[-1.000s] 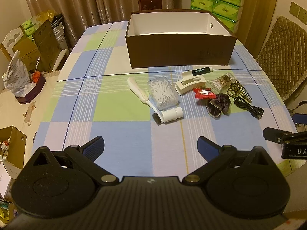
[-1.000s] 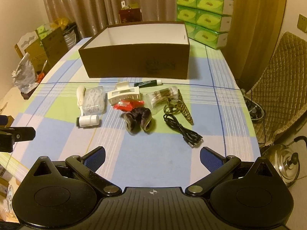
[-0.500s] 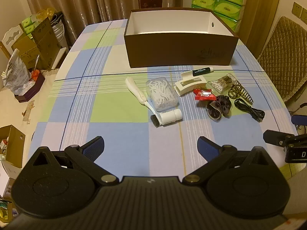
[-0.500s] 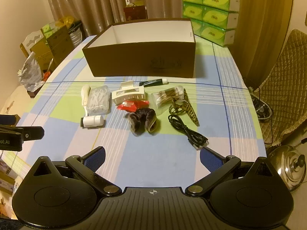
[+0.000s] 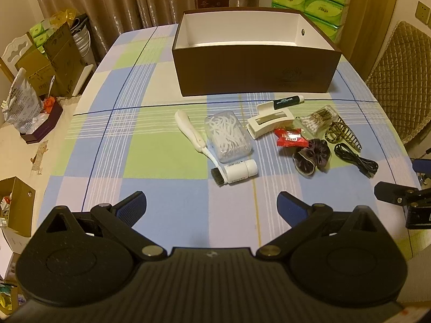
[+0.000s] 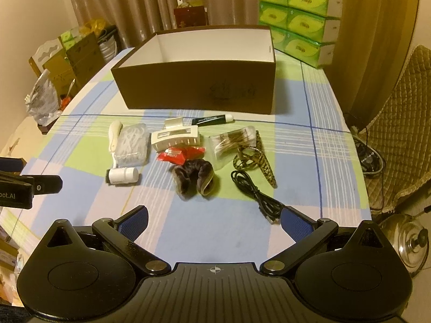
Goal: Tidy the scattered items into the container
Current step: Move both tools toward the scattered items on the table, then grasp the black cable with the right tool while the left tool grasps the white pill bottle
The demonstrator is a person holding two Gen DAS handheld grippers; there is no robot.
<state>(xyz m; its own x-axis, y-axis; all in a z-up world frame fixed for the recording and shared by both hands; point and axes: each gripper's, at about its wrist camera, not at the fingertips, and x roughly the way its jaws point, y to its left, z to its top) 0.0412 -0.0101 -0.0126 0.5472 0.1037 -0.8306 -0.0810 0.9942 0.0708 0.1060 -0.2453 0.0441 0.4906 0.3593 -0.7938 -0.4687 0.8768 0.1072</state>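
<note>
Left gripper (image 5: 211,206): blue textured pads are spread wide apart; nothing is held between them, above the cloth at 6 o'clock of the scattered items.
Right gripper (image 6: 214,219): pads likewise parted and empty; the cable's plug end lies just beside the right pad.
Container (image 5: 256,70): a rectangular brown cardboard box with a smooth white interior, set at 12 o'clock of the items; no contents are seen inside.
Tablecloth (image 5: 150,161): woven fabric in blue, green and lilac checks.
Floss pick case (image 5: 227,137): clear rigid plastic, filled with white floss picks.
Brush (image 5: 195,137): white handle, dark bristles, laid at the case's 9 o'clock.
White bottle (image 5: 239,171): a small cylinder lying on its side at the case's 6 o'clock.
Cream hair clip (image 5: 269,122): boxy plastic claw.
Pen (image 5: 288,101): dark barrel, white cap, nearest the box.
Cotton swab bag (image 6: 233,142): clear pouch holding brown-stemmed swabs.
Red packet (image 6: 179,154): crinkled foil.
Scrunchie (image 6: 194,176): dark velvety fabric.
Tortoiseshell clip (image 6: 256,158): toothed, mottled plastic.
Cable (image 6: 254,191): black, coiled loosely.
</note>
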